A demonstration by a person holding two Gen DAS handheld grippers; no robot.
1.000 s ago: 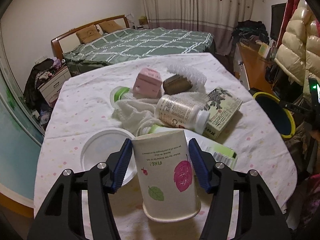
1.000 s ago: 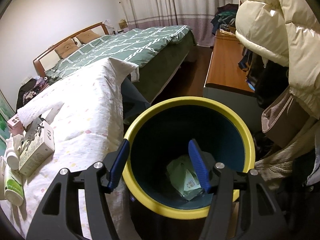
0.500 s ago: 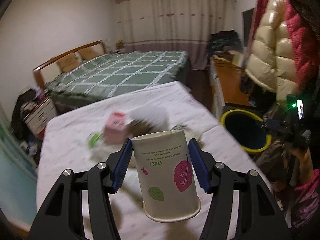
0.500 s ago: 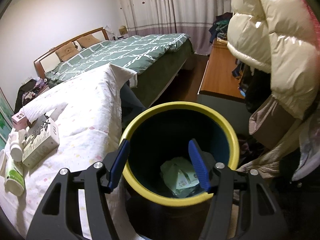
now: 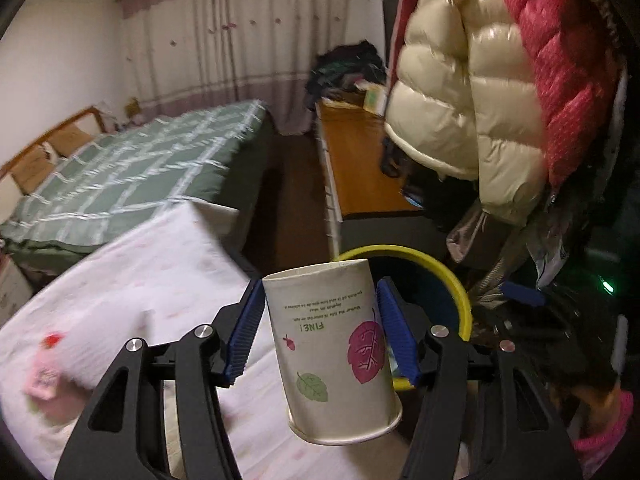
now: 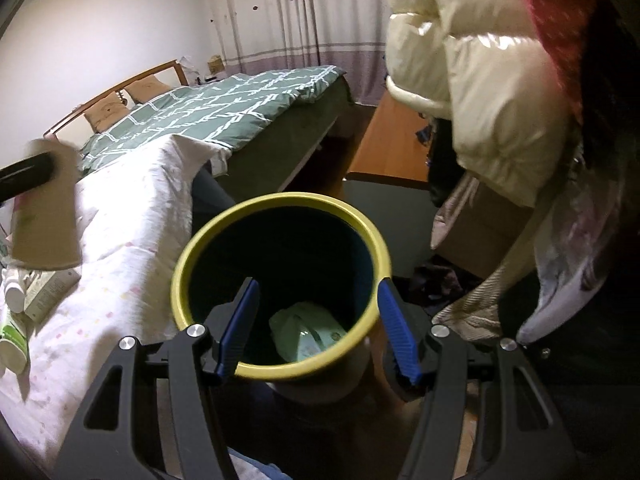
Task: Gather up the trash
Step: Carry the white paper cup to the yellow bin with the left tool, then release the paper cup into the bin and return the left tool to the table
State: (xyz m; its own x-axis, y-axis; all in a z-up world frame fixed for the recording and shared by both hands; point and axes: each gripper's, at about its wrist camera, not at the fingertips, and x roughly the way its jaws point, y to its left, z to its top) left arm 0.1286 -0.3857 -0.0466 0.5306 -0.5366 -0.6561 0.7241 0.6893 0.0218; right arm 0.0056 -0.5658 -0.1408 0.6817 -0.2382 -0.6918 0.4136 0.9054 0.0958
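Left gripper [image 5: 320,332] clamps the upside-down paper cup [image 5: 336,356] before the yellow-rimmed bin [image 5: 452,280]; right gripper [image 6: 316,328] empty, jaws apart.

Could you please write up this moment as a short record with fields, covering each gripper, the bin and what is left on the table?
left gripper: shut on the paper cup, cup upside down, carried in the air
right gripper: open, empty, above the bin
bin: yellow rim, dark inside, green packet at the bottom
table: white spotted cloth; carton and green-labelled bottle lying on it
cup versus bin: cup is not yet over the opening
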